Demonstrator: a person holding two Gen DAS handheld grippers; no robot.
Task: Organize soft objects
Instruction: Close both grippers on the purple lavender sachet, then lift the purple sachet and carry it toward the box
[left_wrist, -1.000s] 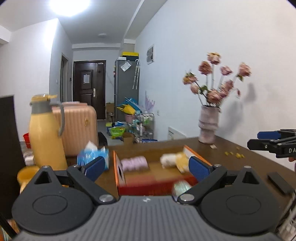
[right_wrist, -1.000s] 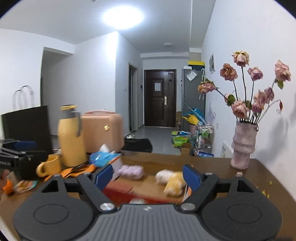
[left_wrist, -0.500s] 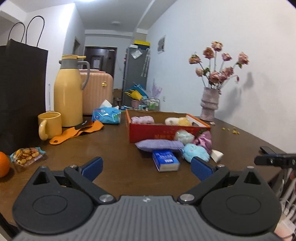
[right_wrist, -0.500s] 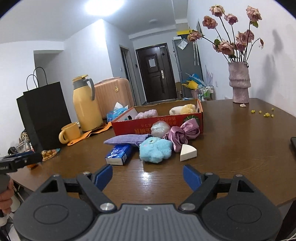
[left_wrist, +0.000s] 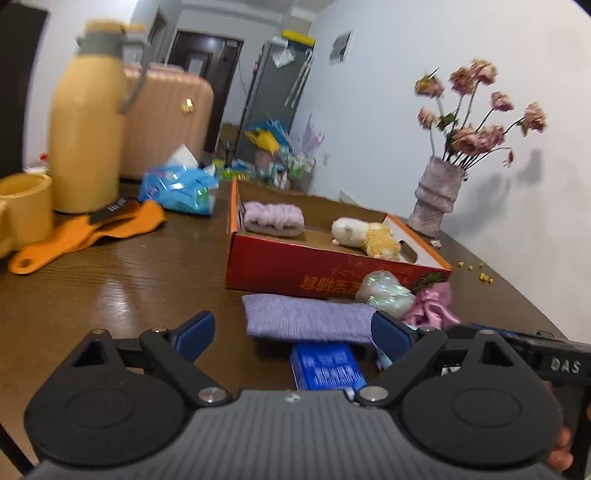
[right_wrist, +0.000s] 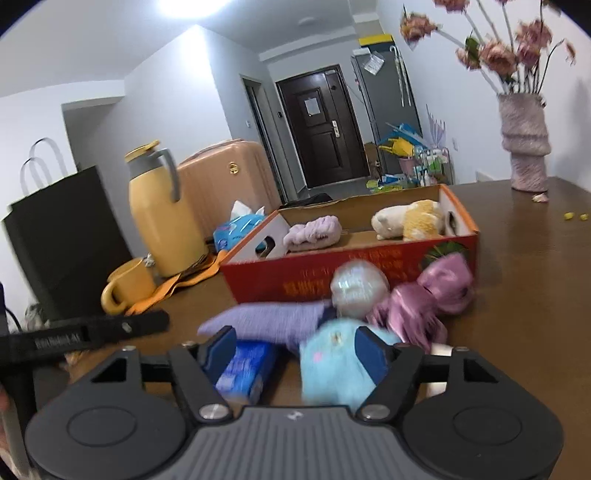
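A lived-in apartment room is stretching back to a dark entry door, and a brown wooden table (left_wrist: 122, 280) is taking up the foreground in both wrist views. At the table's far side a yellow thermos jug (right_wrist: 162, 210) is standing upright with a yellow mug (right_wrist: 127, 286) just beside it, well clear of the work area.

Toward the middle, a red cardboard box (left_wrist: 325, 273) is lying open-topped, apparently serving as the bin for the soft things: a lilac scrunchie-like roll (left_wrist: 273, 218) and a white-and-yellow plush toy (left_wrist: 365, 234) are already resting inside it. The remaining items are clustering on the table against the box's near wall, probably so they are within easy reach: a folded purple cloth (left_wrist: 306, 319), a blue plush toy (right_wrist: 336, 365), a pink satin bow (right_wrist: 424, 306), an iridescent ball (right_wrist: 358, 288) touching the box, and a blue tissue pack (left_wrist: 327, 365) partly under the cloth.

The left gripper (left_wrist: 291, 332) is hovering low with its jaws spread wide and nothing between them, aimed at the purple cloth and the tissue pack. The right gripper (right_wrist: 295, 349) is likewise spread open, with the blue plush toy lying between its fingers but seemingly not squeezed; motion blur is making contact hard to judge. By my reading, the sorting is partly done, and the plush looks like the next thing to be lifted into the box.
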